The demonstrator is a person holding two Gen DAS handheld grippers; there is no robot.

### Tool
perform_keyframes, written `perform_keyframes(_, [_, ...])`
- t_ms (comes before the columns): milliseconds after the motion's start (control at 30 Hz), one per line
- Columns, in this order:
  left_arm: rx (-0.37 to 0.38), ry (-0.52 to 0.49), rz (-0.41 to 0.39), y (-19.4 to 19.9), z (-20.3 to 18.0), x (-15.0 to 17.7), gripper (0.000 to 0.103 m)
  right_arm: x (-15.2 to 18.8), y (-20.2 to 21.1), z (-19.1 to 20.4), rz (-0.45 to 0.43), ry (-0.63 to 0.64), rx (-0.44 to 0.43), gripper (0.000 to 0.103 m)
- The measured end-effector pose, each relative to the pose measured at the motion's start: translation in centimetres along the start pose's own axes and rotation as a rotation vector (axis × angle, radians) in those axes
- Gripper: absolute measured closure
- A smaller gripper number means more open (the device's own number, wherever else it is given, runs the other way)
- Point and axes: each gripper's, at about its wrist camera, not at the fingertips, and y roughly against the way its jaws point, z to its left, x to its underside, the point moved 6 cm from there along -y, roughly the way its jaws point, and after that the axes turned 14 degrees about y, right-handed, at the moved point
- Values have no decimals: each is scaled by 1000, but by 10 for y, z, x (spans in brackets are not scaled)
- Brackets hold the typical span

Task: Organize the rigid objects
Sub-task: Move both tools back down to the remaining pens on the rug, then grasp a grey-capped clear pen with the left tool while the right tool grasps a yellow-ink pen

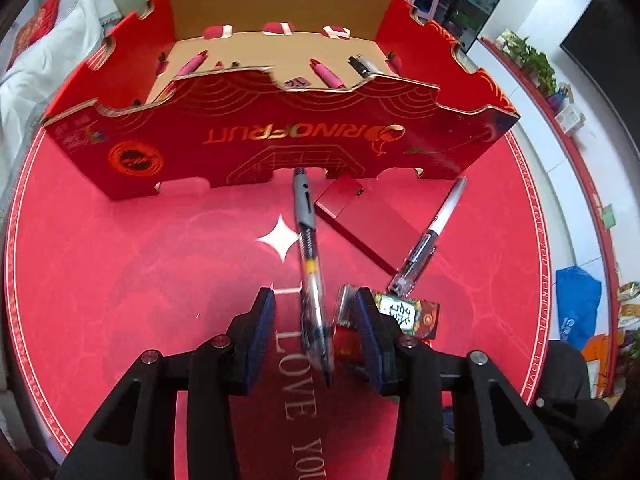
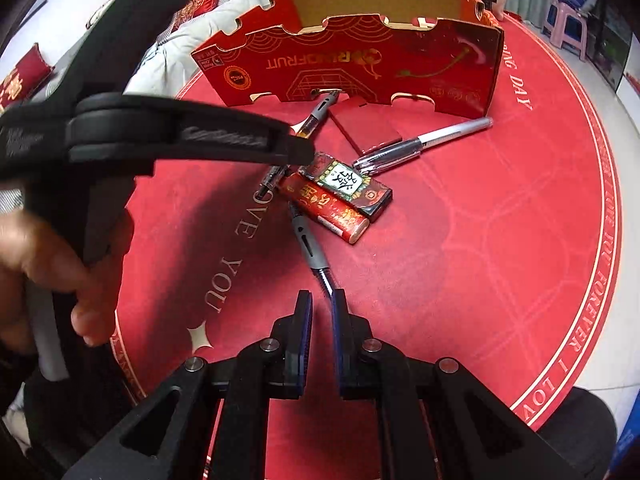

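Note:
My left gripper points down at the red mat, jaws partly apart. A clear gel pen with a grey grip lies between them, and neither pad presses on it. A red lighter sits against the right pad. In the right wrist view my right gripper is shut on the tail of a dark grey pen, whose tip reaches toward the red lighter. Beside the lighter lie a black patterned lighter and a white pen with a clear cap.
A red cardboard box stands at the back of the round mat, with pink pens and a black pen inside. A flat red case lies before it. A person's hand holds the left gripper's handle. White cloth lies beyond the mat.

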Motion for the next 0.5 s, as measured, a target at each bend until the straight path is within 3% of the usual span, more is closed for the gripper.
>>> perform_keyframes(333, [-12, -11, 24, -8, -5, -3, 58, -10, -10, 11, 37, 115, 82, 93])
perform_keyframes(500, [-11, 1, 22, -9, 0, -4, 48, -10, -15, 23, 57, 176, 118, 92])
